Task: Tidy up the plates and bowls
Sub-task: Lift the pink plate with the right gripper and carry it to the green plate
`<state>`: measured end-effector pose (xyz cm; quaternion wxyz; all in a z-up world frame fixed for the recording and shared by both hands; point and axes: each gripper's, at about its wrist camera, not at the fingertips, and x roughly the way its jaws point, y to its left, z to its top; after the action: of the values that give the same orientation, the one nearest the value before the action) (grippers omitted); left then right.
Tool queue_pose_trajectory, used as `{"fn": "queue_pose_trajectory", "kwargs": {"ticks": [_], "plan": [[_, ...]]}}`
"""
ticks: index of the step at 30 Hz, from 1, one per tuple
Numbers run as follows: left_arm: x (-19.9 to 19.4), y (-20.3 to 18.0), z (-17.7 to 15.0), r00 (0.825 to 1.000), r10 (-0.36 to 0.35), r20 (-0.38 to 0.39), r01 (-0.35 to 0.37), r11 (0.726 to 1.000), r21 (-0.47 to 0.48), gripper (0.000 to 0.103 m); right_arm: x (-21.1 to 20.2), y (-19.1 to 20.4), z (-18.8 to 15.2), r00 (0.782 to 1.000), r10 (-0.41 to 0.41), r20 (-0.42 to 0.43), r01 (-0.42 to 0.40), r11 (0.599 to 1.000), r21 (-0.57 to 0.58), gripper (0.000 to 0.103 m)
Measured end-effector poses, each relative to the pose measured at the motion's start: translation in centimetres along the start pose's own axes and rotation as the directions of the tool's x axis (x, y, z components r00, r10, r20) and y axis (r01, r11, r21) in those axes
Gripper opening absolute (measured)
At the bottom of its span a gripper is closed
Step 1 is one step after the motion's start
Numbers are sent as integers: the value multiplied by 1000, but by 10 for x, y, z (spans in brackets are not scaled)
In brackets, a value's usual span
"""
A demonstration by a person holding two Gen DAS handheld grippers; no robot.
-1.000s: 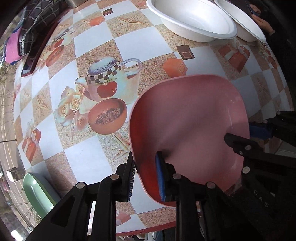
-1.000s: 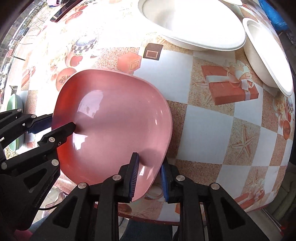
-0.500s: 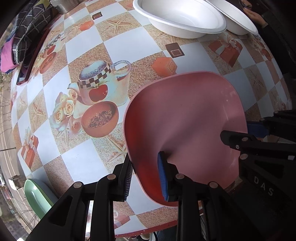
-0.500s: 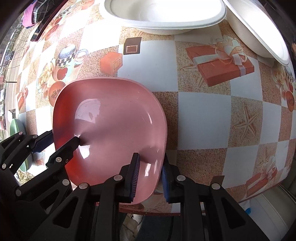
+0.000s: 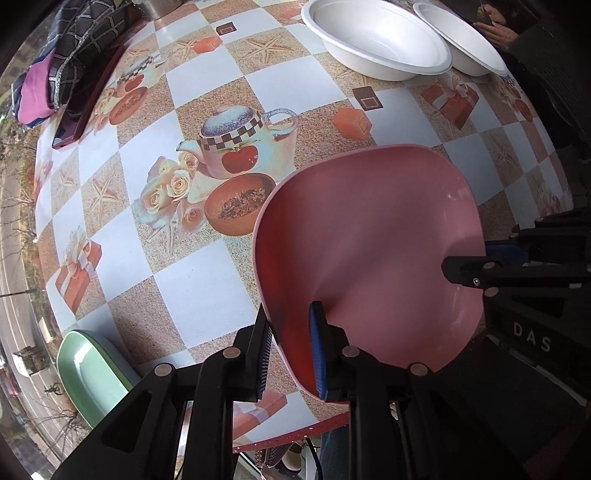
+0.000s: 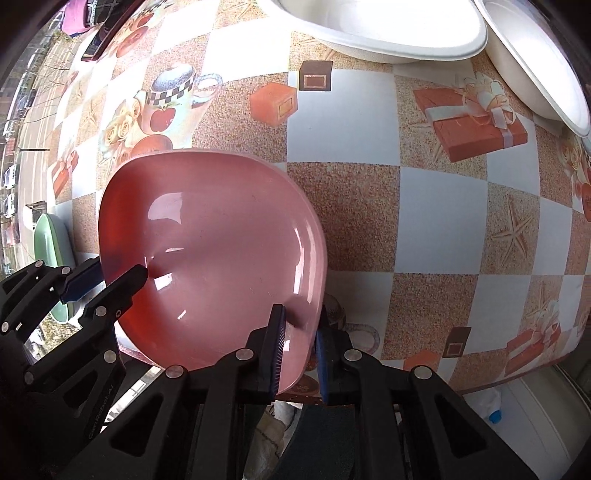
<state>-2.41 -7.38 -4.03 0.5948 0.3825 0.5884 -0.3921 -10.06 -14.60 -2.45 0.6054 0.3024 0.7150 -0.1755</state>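
Note:
A pink square plate [image 5: 373, 251] is held above the near edge of the table, gripped on two sides. My left gripper [image 5: 291, 350] is shut on its left rim. My right gripper [image 6: 299, 350] is shut on its right rim; it shows in the left wrist view [image 5: 476, 266] too. The plate also fills the right wrist view [image 6: 214, 251]. Two white bowls [image 5: 376, 37] [image 5: 461, 40] stand side by side at the far side of the table. A green plate [image 5: 88, 373] sits at the table's near left edge.
The table [image 5: 192, 277] has a checkered cloth with printed teapots and gifts. A dark tray with folded cloth [image 5: 74, 66] lies at the far left. A person's hand [image 5: 495, 26] shows beyond the bowls.
Both grippers have lifted the pink plate and drawn it back toward the table's near edge. The white bowls now look farther off. The grip on both rims is unchanged.

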Motion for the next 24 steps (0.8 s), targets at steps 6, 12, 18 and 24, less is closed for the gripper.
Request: {"fn": "queue_pose_trajectory", "kwargs": {"ticks": [6, 12, 18, 24], "plan": [[-10, 1, -5, 1000, -1, 14, 1, 1000, -12, 21, -6, 5, -2, 1000, -13, 11, 13, 1000, -13, 18], [-12, 8, -5, 1000, -8, 29, 8, 1000, -11, 21, -4, 6, -6, 1000, -19, 17, 19, 1000, -21, 18], [-25, 12, -10, 998, -20, 62, 21, 1000, -20, 21, -6, 8, -6, 999, -33, 33, 34, 999, -37, 18], [-49, 25, -12, 992, -29, 124, 37, 997, -62, 21, -20, 19, -1, 994, -66, 84, 74, 994, -85, 18]]}}
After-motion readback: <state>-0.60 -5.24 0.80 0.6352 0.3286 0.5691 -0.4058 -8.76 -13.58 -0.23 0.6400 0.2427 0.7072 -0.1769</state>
